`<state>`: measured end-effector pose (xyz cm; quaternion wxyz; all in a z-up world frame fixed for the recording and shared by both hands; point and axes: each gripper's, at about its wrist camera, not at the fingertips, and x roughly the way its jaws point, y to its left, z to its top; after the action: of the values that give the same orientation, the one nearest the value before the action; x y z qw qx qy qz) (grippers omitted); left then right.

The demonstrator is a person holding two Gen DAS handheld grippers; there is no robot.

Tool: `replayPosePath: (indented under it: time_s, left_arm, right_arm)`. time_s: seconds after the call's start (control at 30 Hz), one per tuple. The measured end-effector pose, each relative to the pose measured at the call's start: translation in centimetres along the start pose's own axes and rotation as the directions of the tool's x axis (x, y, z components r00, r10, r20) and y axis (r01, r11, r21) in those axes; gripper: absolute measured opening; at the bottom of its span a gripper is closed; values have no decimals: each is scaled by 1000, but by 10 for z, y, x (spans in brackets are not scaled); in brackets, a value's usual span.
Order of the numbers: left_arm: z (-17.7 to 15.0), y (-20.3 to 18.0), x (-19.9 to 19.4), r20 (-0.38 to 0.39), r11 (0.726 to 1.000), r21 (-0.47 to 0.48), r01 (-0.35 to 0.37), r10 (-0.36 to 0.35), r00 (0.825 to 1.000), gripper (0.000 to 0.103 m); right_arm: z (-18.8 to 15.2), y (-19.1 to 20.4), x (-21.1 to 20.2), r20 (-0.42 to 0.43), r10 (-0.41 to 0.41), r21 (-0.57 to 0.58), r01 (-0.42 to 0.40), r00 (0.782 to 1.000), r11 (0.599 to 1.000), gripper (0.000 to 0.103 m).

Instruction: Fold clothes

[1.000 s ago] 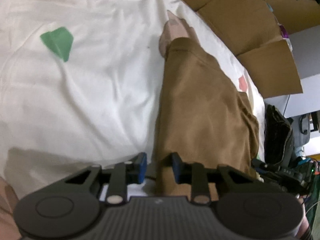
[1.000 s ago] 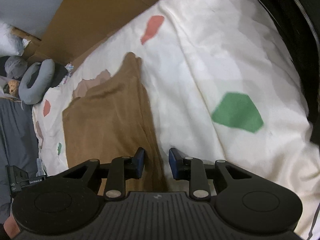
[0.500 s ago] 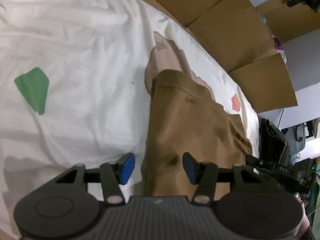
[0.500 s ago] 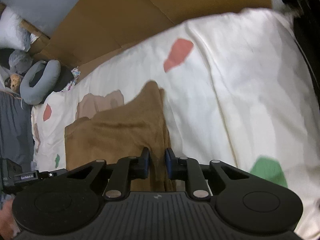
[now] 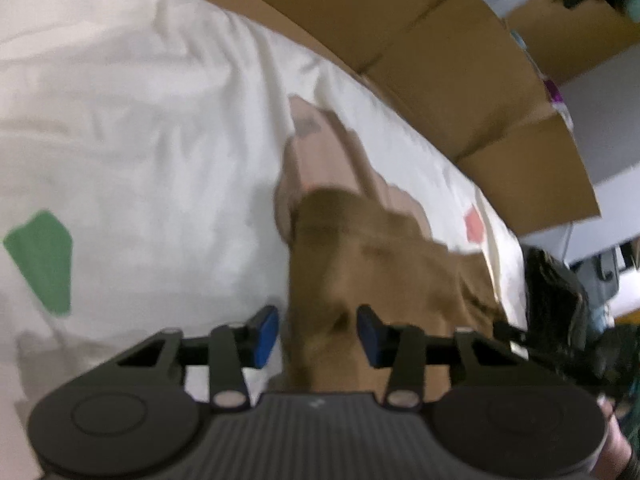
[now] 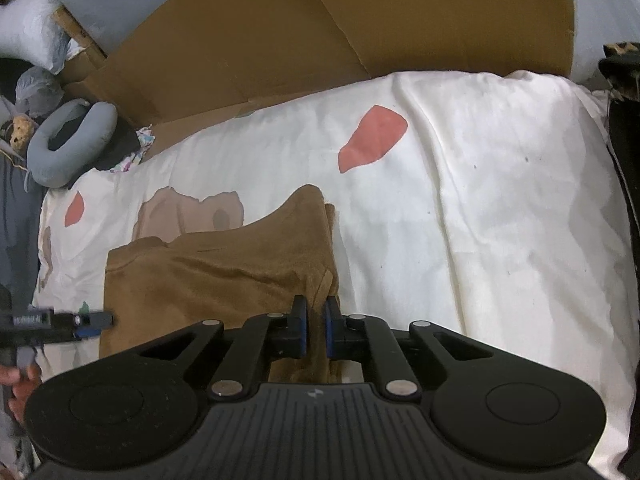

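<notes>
A brown garment [image 5: 360, 264] lies folded on the white bedsheet [image 5: 140, 140] with coloured patches. My left gripper [image 5: 317, 335] hovers at the garment's near left edge. Its jaws are closing, a bunched fold of brown cloth stands between the blue pads, and a sliver of sheet still shows beside the left pad. In the right wrist view the garment [image 6: 208, 276] spreads to the left. My right gripper [image 6: 315, 326] is closing its jaws tight on the garment's near right edge, and the cloth rises into the pads. The left gripper's tip [image 6: 90, 320] shows at the garment's left side.
Flattened cardboard [image 6: 280, 40] lines the far side of the bed. A grey neck pillow [image 6: 68, 144] and bedding sit at the far left. Dark bags and clutter [image 5: 560, 300] stand off the bed's right end. A dark object [image 6: 624, 140] borders the sheet's right edge.
The right jaws narrowed from apart to pinching the garment's edge, which has lifted. The left jaws widened, then narrowed around the cloth fold. Both grippers slid along the bed.
</notes>
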<state>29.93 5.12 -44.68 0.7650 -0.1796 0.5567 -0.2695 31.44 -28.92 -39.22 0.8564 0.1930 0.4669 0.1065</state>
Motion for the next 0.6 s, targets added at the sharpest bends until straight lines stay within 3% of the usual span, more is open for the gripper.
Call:
replayPosePath:
  time_s: [0.13,0.23,0.3,0.33,0.37,0.4,0.53,0.6]
  left_arm:
    - [10,3,5,1,1000,-25,13,-13,1000,40]
    - [12,1,9,-10,999,-19,40,-40,999,49]
    - [12,-4,13,-8,999,6,38,-38,999,48]
    - [12,-6,15,-7,999,18,36,-36,999,40]
    - [12,-6,17,-5,999,20,39,-39,999,21]
    - [13,-4,18,-3,999,13,38,-38,999,15]
    - [15,1,14,31,999,-14,36,-35,999,12]
    - [16,4,11,37,999,-22,38,-37,999,12]
  right_arm:
    - [2,2,3,1,-9,-21,9,1000,1000,7]
    - [1,-2,6,-8,-6,-3,6,1000,1000,7]
    - [1,-7,6,-13,2,25,-2,1000,1000,8]
    - [1,-8,4,-14,5,36,-5,1000,999,10]
    - [2,-9,2,-14,10,44,-10,1000,999,10]
    - [2,-9,0,-13,18,50,-17,1000,999,13]
    - [0,-15,-12,-9,61,84,-60,998,995,40]
    - [-3,-21,-17,-16,74,92,-73,997,993,41]
